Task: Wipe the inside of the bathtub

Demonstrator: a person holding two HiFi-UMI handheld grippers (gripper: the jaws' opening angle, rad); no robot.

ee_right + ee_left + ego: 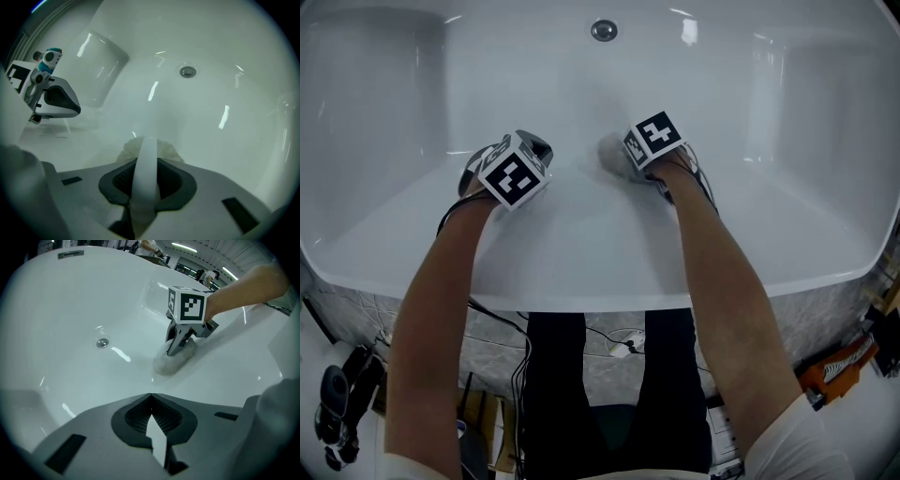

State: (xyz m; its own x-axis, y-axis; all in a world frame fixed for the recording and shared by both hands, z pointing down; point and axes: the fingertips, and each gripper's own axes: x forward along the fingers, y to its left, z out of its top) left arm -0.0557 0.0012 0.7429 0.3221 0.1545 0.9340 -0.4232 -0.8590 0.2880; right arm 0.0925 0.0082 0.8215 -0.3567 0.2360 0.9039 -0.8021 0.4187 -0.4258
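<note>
Head view: The white tub [581,258] fills the frame, with the drain [604,30] at the far side. Both forearms reach over the near rim. The left tool [530,152] sits over the near slope, left of centre. The right tool [628,159] is just beside it to the right, with a pale pad [607,150] at its tip, lying on the slope.

Left gripper view: The left tool's jaws meet at their tips, with nothing between them. Ahead, the right tool points down at the tub's inner face, and the pad is pressed flat against that face beneath it. The drain lies to the left of the pad, well apart from it.

Right gripper view: The right tool's jaws are closed on a white strap [146,173] that runs forward to the pad, which lies just beyond the jaw tips against the tub. The left tool shows at the left edge. The drain is up the far wall.
</note>
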